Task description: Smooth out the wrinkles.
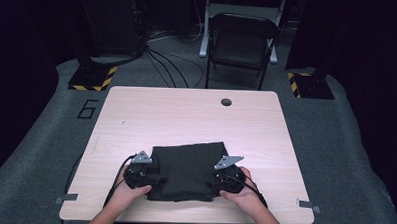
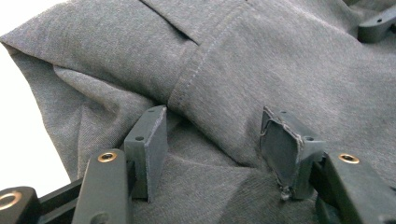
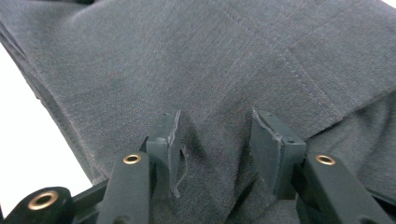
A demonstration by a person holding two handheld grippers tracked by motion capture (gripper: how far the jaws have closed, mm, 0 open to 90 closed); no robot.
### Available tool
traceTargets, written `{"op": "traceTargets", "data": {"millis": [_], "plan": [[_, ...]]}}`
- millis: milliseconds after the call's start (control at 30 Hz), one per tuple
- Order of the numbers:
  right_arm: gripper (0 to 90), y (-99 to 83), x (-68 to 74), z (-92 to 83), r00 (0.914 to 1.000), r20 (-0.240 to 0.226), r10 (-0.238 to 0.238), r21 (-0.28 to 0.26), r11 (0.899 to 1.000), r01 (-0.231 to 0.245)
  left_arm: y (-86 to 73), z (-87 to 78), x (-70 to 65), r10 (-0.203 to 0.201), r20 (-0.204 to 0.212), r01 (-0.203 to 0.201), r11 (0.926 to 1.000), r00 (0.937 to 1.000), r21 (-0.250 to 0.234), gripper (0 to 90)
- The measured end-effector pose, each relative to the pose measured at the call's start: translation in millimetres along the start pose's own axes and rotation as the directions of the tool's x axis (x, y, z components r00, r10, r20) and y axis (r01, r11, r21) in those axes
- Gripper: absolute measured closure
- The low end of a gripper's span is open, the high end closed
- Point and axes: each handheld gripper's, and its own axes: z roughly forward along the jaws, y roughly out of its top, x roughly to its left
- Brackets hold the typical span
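Two claws, one job: folded dark grey woven fabric garment (image 1: 187,170) sits on the near middle of my bench, a pale wood-grain tabletop (image 1: 186,116). My left claw (image 2: 212,140) is at the garment's left edge, my right claw (image 3: 215,140) at its right edge, both low over the cloth.

Left claw: jaws fairly wide, pads (image 2: 149,144) not pressing; cloth bulges up between them beside a stitched seam band (image 2: 196,79), nothing gripped. Right claw: jaws medium-wide, a small ridge of cloth rising between the pads (image 3: 168,140), pads look clear of it, so not clamped either.

Handling, my guess: light, soft, limp, no stiffness, layers will slide on each other and sag once lifted. Not fragile. Weave looks matte, so decent friction on the worn pads. Best hold is the doubled edge or the seam band, where thickness gives the pads something to bite; pinch through all layers at both sides together or the fold opens up. A single top layer would just peel away.

Surface: smooth laminate, flat, small dark cable hole (image 1: 226,102) at far side, tape tabs at near corners. Room: grey carpet floor (image 1: 45,136), black folding chair (image 1: 241,41) beyond the bench, loose cables, hazard-striped stand bases (image 1: 90,77), dark surrounds.
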Motion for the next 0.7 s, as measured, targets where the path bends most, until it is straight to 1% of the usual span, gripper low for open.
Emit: {"op": "traceTargets", "data": {"millis": [33,67,100,133,167,233,400,433,500,533,633,700], "plan": [[53.2,-1.1,0.7,1.7,1.0000,0.002,0.000,0.001,1.000,0.000,0.2,1.0,0.7,0.006,-0.004,-0.006,1.0000,1.0000,-0.005,41.7],[53.2,-1.6,0.5,1.9,1.0000,0.002,-0.003,0.004,1.000,0.003,0.1,1.9,0.8,-0.001,-0.002,0.001,1.0000,1.0000,-0.007,41.7],[53.2,-2.3,0.7,2.0,1.0000,-0.001,0.001,0.005,1.000,-0.001,0.7,1.5,1.9,0.002,0.002,-0.002,1.0000,1.0000,0.002,41.7],[53.2,-2.4,-0.3,2.3,1.0000,-0.001,-0.009,0.000,1.000,0.009,0.7,2.2,1.8,-0.008,0.002,0.008,1.0000,1.0000,-0.001,41.7],[53.2,-2.8,0.2,2.7,1.0000,0.002,0.006,-0.005,1.000,-0.006,0.9,2.5,2.4,-0.003,0.004,0.003,1.0000,1.0000,0.000,41.7],[53.1,-4.1,-0.8,3.1,0.9999,-0.011,0.003,-0.007,1.000,-0.003,1.3,3.2,3.1,-0.002,0.003,0.002,1.0000,1.0000,0.000,41.7],[53.0,-4.9,-1.0,3.1,1.0000,-0.004,0.008,-0.012,1.000,-0.008,1.8,5.2,3.8,-0.015,-0.010,0.015,0.9998,0.9998,-0.013,42.0],[52.8,-5.0,-0.5,3.3,0.9999,-0.004,0.015,-0.017,1.000,-0.015,2.2,5.6,4.8,-0.008,-0.010,0.007,0.9998,0.9999,-0.016,42.1],[51.6,-5.2,-0.4,2.9,0.9997,-0.008,0.025,-0.020,0.999,-0.025,2.9,6.0,5.8,-0.009,-0.018,0.009,0.9998,0.9998,-0.018,42.6],[50.9,-5.1,-0.3,2.7,0.9995,-0.012,0.031,-0.021,0.999,-0.031,3.3,6.3,7.0,0.000,-0.022,0.000,0.9998,0.9998,-0.021,42.7],[48.5,-5.1,-0.2,2.8,0.9981,-0.028,0.054,-0.031,0.998,-0.055,4.4,7.5,9.6,-0.014,-0.019,0.014,0.9996,0.9997,-0.025,43.2],[47.5,-5.2,0.6,3.1,0.9979,-0.028,0.059,-0.034,0.998,-0.060,5.3,8.0,11.9,-0.010,-0.024,0.009,0.9995,0.9997,-0.030,43.4]]}}
